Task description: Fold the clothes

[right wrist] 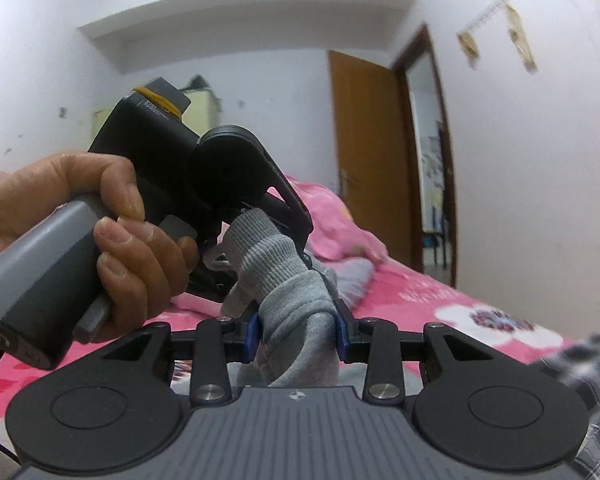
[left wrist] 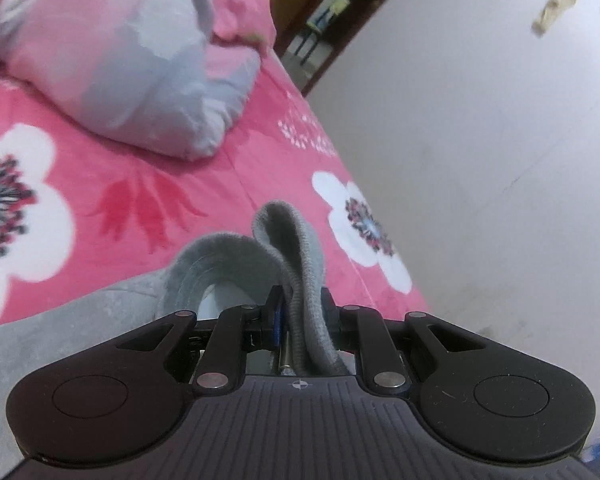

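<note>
Both grippers are pinching one grey knit garment (left wrist: 300, 280) over the pink floral bedsheet (left wrist: 120, 184), the left gripper (left wrist: 300, 308) clamping a ribbed edge at lower centre, the right gripper (right wrist: 298, 328) squeezing a bunched cuff, while the fabric is hiding their fingertips and most of the garment is falling outside both frames.

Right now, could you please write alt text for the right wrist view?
The right tool grips a grey garment, also pinched by the left tool, held in a hand, above a pink bed.

One grey garment (left wrist: 296, 264), two grippers (right wrist: 296, 328)
</note>
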Action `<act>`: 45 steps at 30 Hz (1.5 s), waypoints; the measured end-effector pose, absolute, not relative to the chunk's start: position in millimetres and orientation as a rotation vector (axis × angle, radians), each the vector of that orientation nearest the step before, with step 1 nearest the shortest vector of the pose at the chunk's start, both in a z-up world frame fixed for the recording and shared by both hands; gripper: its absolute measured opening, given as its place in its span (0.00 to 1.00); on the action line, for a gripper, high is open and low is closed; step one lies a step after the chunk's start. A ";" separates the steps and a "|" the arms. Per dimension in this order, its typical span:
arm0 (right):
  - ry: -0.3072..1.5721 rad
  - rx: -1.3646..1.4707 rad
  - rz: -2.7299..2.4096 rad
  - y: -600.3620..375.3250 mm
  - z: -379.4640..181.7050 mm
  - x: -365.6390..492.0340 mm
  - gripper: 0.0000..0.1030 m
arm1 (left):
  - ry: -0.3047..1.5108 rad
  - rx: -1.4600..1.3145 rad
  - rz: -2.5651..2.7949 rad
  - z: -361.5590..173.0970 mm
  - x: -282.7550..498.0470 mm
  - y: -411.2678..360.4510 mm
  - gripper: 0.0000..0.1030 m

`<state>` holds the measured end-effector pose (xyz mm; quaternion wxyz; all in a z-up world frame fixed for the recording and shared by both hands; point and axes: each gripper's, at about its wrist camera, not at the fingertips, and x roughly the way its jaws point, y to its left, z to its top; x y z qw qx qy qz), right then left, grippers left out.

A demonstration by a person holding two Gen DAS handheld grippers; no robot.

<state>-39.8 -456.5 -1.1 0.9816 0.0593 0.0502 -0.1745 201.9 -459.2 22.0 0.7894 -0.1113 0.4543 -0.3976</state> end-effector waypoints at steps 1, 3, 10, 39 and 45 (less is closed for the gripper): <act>0.109 0.135 -0.361 -468.5 -5.9 -35.1 0.37 | 1.002 -0.230 -0.863 12.9 205.8 -468.2 0.18; 0.126 0.180 -0.388 -490.5 -18.8 -25.6 0.37 | 1.051 -0.218 -0.870 -5.0 213.3 -484.4 0.32; 0.191 0.679 -0.426 -586.1 -77.2 -35.7 0.35 | 1.080 -0.389 -0.901 6.2 209.8 -408.0 0.33; 0.596 1.427 0.096 -402.1 -114.0 -93.2 0.88 | 1.124 -0.689 -0.661 -74.6 167.7 -67.8 0.56; 0.608 1.427 0.058 -375.2 -121.9 -55.7 1.00 | 1.160 -0.827 -0.691 -112.0 197.9 -85.5 0.47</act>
